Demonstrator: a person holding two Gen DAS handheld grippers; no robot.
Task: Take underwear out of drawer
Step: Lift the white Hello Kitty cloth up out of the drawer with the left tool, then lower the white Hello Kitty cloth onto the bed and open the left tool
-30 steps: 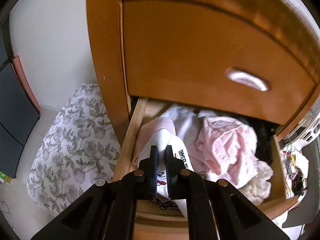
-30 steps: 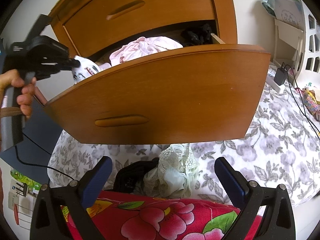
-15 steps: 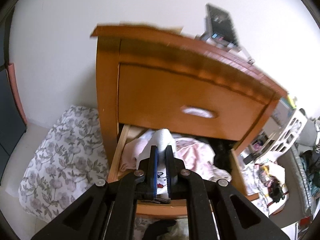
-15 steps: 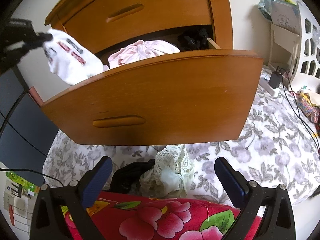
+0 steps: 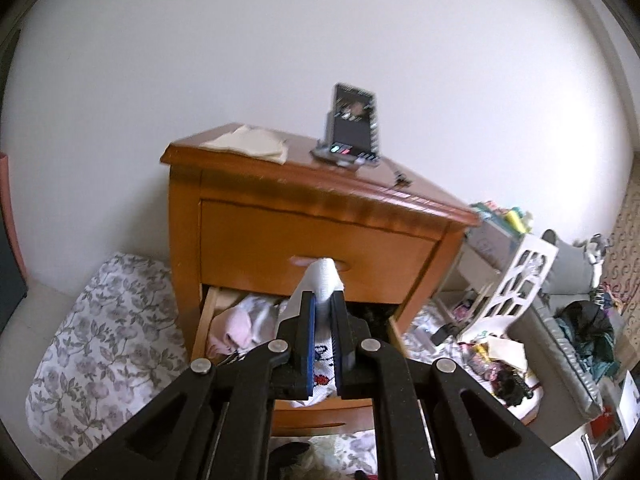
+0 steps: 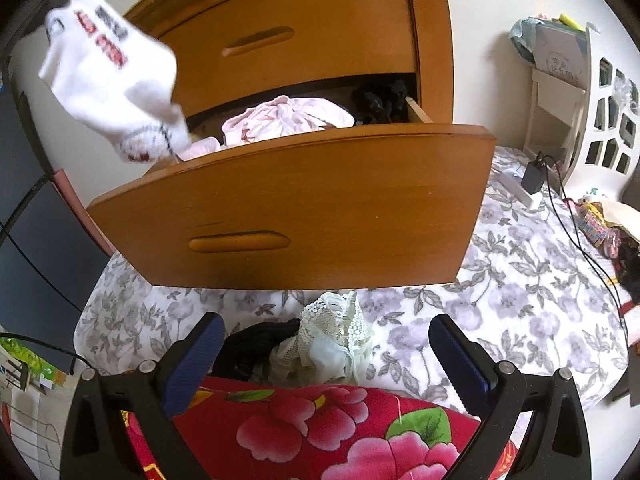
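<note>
Underwear, here a white garment [image 6: 112, 80] printed with red and black lettering too blurred to read, hangs in the air above the left end of the open drawer [image 6: 304, 204], clenched at its top edge by the left gripper [image 5: 324, 304], whose blue pads are pressed tight on the white fabric so that a fold pokes up between the tips and a printed red-and-blue cartoon figure shows lower down between the fingers. Largest in view is the orange-brown wooden nightstand [image 5: 248, 236] against a white wall [image 5: 280, 40], its upper drawer closed and its lower drawer pulled out over a grey floral bedsheet [image 6: 520, 288]. Inside that drawer lie a crumpled pale pink garment [image 6: 288, 116] near the middle and a black garment [image 6: 380, 98] at the right end. A red quilt with pink flowers [image 6: 320, 432] fills the bottom of the right wrist view, and just beyond it on the sheet sit a white lace garment [image 6: 332, 336] touching a black one [image 6: 256, 344]. The right gripper [image 6: 324, 354] hovers over these two with its jaws spread wide, nothing between them. On the nightstand top stand a phone on a stand [image 5: 352, 128], its screen text unreadable, and a folded beige cloth [image 5: 248, 144]. A white cut-out shelf [image 6: 604, 120] stands to the right, a black charger [image 6: 534, 178] on the sheet below it
</note>
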